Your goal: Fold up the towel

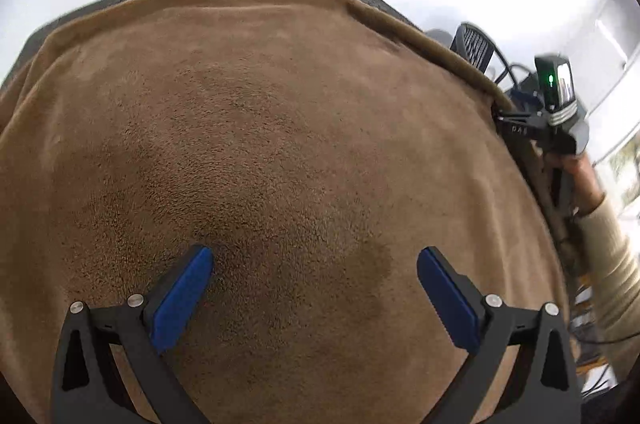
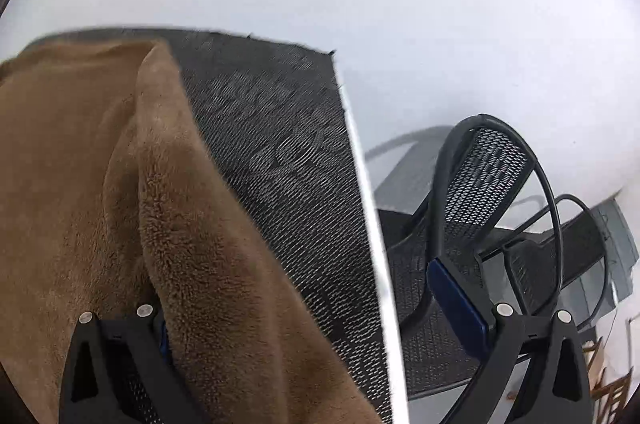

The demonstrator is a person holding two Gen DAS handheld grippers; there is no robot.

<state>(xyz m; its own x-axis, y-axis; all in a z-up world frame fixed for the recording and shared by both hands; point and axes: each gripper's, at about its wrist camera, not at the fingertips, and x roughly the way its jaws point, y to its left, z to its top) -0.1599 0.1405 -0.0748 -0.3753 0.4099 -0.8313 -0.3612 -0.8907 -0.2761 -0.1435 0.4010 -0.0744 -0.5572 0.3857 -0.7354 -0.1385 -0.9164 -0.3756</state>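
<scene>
Fingers on my left gripper [image 1: 314,294] are spread wide, hovering over the middle of the brown towel [image 1: 260,128] that covers the worktop [image 2: 276,160]. My right gripper [image 2: 304,308] is released too, its fingers straddling the towel's raised right edge. I should close squarely on that hem before lifting it across.

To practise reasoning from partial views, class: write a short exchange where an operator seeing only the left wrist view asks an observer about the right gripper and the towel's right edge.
Operator: Is the right gripper shut on the towel?
Observer: No. The right gripper is open; the towel covers only one finger.
Operator: What lies beside that edge?
Observer: Bare dark woven mat, up to the table's white edge.
</scene>
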